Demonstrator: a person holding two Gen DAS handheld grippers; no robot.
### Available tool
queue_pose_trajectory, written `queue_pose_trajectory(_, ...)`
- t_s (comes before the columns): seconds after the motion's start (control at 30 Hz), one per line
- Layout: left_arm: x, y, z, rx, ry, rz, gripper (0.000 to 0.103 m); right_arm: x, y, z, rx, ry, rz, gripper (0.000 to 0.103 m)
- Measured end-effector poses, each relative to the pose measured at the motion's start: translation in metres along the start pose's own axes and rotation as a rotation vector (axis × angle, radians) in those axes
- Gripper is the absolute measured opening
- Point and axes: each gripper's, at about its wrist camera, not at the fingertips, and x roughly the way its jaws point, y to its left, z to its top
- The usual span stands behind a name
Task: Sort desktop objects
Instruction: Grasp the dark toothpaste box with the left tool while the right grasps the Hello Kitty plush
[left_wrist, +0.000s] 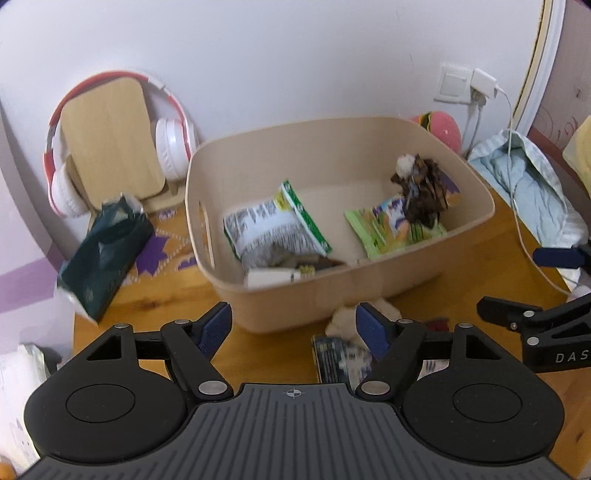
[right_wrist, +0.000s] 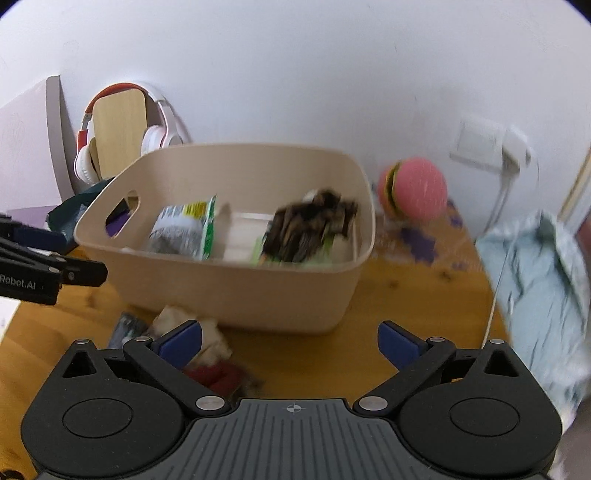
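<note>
Both jaws spread, empty: left hand-held gripper (left_wrist: 293, 325), right hand-held gripper (right_wrist: 290, 341). Small plush toy (right_wrist: 207, 341) lies on worktop (right_wrist: 406, 314) just before beige bin (right_wrist: 236, 295). Likely light, soft, squashy; pinch across its body.

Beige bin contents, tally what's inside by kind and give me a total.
In the beige bin:
Snack packets: 2, green-and-white and light green
Brown furry toy: 1
White box: 1
Total: 4 that can be made out
</note>
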Motion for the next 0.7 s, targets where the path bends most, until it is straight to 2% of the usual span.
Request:
queue_pose_trajectory(0.3,0.004,-0.001,-0.043,-0.028,0.099,-0.007,0.075,0.009,0.014,-0.031,0.221,0.141,0.105,0.102)
queue_pose_trajectory(0.47,0.011,0.001,-0.059,-0.07,0.159,-0.027,0.075,0.023,0.014,-0.041,0.387,0.237,0.165,0.096)
queue_pose_trajectory(0.7,0.026,-0.001,-0.062,-0.126,0.209,-0.05,0.075,0.04,0.008,-0.048,0.51,0.295,0.176,0.09)
